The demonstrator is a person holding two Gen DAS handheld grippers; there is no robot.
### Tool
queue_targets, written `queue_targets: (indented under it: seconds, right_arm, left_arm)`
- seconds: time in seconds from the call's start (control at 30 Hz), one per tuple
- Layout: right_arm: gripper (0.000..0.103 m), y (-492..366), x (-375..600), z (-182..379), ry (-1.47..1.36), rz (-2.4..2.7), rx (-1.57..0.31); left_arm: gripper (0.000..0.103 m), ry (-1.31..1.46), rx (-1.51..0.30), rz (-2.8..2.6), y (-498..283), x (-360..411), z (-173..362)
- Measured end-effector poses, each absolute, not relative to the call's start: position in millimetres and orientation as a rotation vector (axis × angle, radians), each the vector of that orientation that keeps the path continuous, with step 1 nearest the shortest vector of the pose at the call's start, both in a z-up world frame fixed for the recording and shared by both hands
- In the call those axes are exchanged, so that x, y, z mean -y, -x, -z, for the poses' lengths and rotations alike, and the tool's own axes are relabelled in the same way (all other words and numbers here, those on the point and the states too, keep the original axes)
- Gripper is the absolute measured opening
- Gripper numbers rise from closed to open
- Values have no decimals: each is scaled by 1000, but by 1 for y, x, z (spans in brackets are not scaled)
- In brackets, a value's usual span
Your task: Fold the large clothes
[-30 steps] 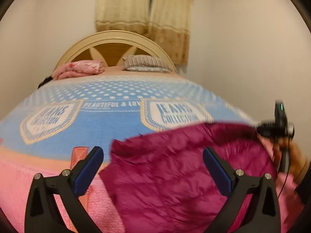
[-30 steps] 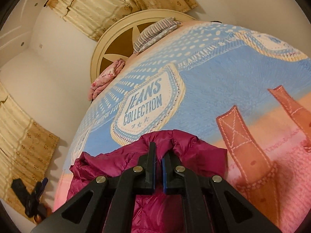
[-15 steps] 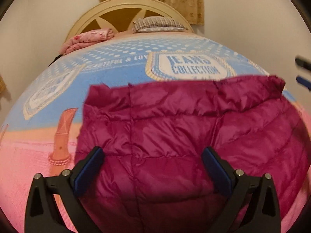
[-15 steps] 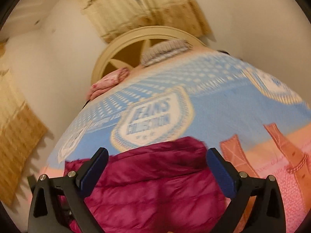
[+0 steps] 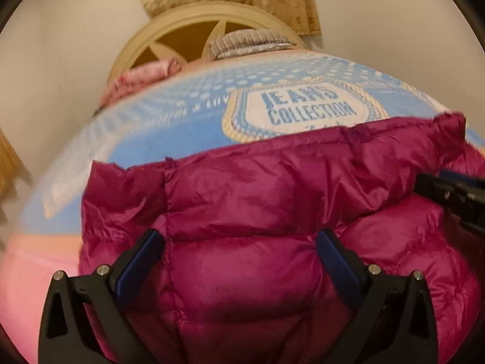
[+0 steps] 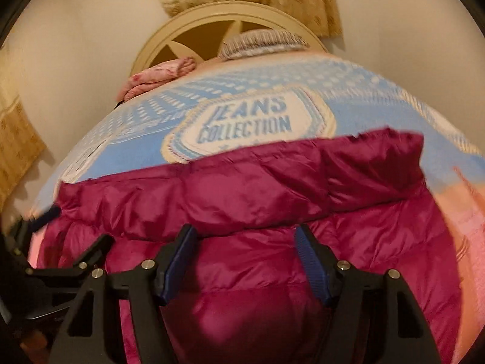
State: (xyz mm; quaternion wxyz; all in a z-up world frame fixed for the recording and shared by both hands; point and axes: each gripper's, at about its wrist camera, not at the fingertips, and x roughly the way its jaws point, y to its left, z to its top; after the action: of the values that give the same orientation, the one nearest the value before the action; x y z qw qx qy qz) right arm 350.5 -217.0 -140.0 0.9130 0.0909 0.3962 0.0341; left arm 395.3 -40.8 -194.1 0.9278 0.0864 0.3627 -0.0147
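Jacket: magenta puffer jacket [image 5: 272, 212] is lying folded on the bed [image 5: 182, 121], its top edge reaching the "JEANS COLLECTION" badge on the blue bedspread.
Left gripper [image 5: 239, 261]: is hovering over the jacket, jaws spread wide, gripping nothing.
Right gripper [image 6: 245, 261]: jaws have just been narrowing but are standing partly apart over the jacket, clamping nothing.
Headboard end: striped pillow [image 6: 260, 42] and pink bundle [image 6: 160, 75] are resting there.

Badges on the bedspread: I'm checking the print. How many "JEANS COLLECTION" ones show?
1 in each view: the badge lies on the blue bedspread just beyond the jacket. Others may be hidden beneath it.
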Motion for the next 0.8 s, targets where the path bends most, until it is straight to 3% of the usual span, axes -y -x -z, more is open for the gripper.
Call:
queue_targets:
  seconds: [0.8]
  right_arm:
    - [70,-369,199,170,-96,-37,-898]
  left_arm:
    - [103,-155,-841,56,-407,42,213]
